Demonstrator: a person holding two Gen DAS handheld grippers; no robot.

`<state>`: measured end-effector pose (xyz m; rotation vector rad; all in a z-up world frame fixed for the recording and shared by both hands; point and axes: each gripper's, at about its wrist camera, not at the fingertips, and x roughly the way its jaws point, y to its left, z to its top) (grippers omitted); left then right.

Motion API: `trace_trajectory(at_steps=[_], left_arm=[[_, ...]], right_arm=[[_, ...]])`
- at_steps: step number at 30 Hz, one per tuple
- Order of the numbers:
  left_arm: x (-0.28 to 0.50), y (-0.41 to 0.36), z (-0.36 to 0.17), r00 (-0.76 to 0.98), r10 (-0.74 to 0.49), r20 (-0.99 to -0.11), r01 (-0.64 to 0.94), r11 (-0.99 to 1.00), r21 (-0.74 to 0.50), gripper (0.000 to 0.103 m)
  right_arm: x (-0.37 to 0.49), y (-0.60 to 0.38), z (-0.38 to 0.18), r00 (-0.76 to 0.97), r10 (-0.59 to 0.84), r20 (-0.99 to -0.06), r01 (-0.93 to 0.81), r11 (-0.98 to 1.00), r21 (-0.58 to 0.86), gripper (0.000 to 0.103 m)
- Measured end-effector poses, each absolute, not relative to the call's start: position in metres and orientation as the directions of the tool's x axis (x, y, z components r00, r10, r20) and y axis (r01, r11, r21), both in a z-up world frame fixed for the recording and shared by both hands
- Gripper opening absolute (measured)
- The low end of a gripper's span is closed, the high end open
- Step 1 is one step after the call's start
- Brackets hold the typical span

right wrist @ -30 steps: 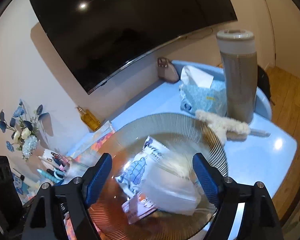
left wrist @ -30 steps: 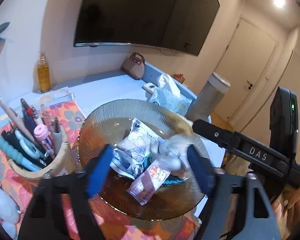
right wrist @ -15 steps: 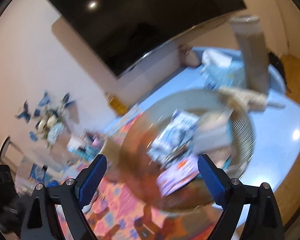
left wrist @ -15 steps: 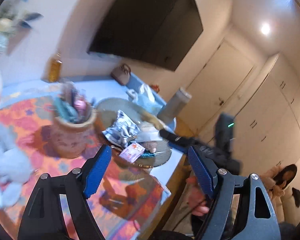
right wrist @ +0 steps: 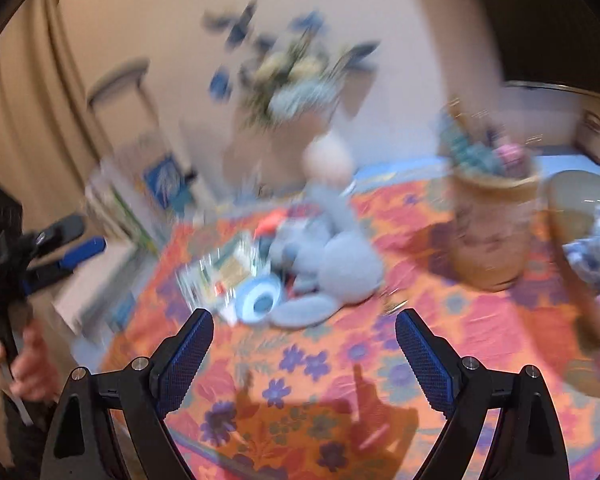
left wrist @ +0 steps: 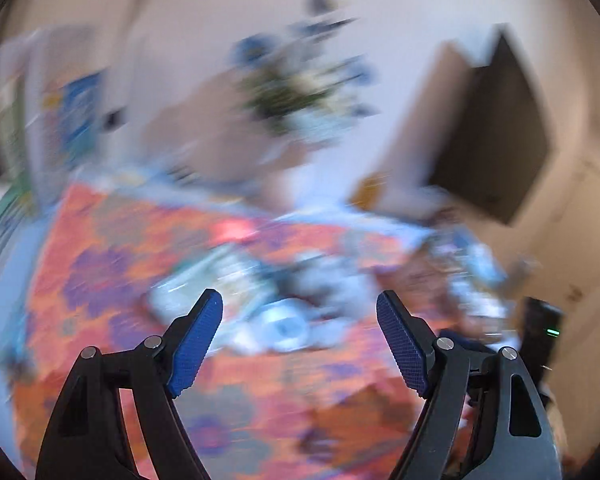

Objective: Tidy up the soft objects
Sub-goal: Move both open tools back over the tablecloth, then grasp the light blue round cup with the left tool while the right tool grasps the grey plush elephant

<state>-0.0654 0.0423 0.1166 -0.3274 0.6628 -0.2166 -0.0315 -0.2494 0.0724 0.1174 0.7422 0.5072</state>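
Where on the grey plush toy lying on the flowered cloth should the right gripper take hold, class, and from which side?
Probably the rounded body of the grey plush toy, approached from the near side and above. It lies flat on the flowered cloth, with packets crowding its left and a pen cup standing to its right. The right gripper is open and empty. Blur hides finer detail.

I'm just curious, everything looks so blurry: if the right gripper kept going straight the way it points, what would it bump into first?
Probably the flowered cloth first, its jaws empty; just beyond lies the grey plush toy. Blur leaves depth uncertain.
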Motion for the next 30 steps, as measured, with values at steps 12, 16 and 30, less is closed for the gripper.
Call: trace_trajectory(at_steps=[12,16,30], left_arm=[[-0.018,0.084,-0.014,0.692,-0.235,-0.683,-0.103,0.904,-0.416,0.078],[-0.021,0.077,-0.015,0.697,-0.207,-0.687,-0.102,0.919,-0.380,0.079],[-0.028,0.051,-0.008,0.670,-0.209,-0.713,0.017,0.964,-0.266,0.102]], right_arm=[[0.005,-0.216,0.009,0.613,0.268,-0.743,-0.352,0.935,0.047,0.092],[0.012,-0.212,-0.002,0.554,0.238,-0.798,-0.345,0.938,0.040,0.094],[0.014,-0.207,-0.010,0.525,0.195,-0.828,-0.342,0.940,0.004,0.103]])
